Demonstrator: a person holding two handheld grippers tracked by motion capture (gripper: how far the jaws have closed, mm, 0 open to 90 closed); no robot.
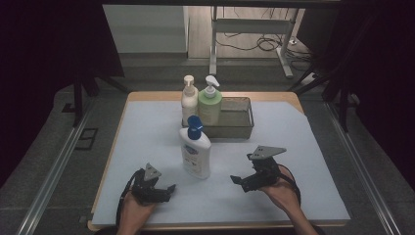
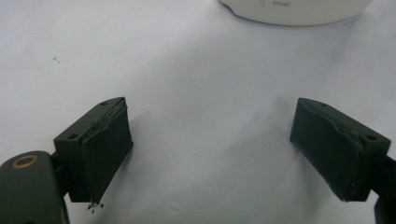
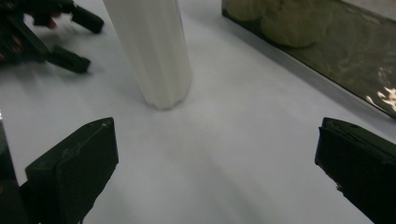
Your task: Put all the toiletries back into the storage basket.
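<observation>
At the lower left of the high view the left gripper (image 1: 169, 188) rests on the white mat (image 1: 147, 132), jaws spread wide and empty. In the left gripper view the base of the blue-capped bottle (image 2: 294, 11) sits at the top edge, well beyond the jaws. In the middle that bottle (image 1: 195, 147) stands upright, in front of the metal tray (image 1: 240, 125). At lower right the right gripper (image 1: 238, 182) is also wide open, holding nothing; the bottle (image 3: 152, 51) stands ahead, left of its jaws.

Three pump bottles (image 1: 195, 147), one metal tray (image 1: 244, 128), seemingly
</observation>
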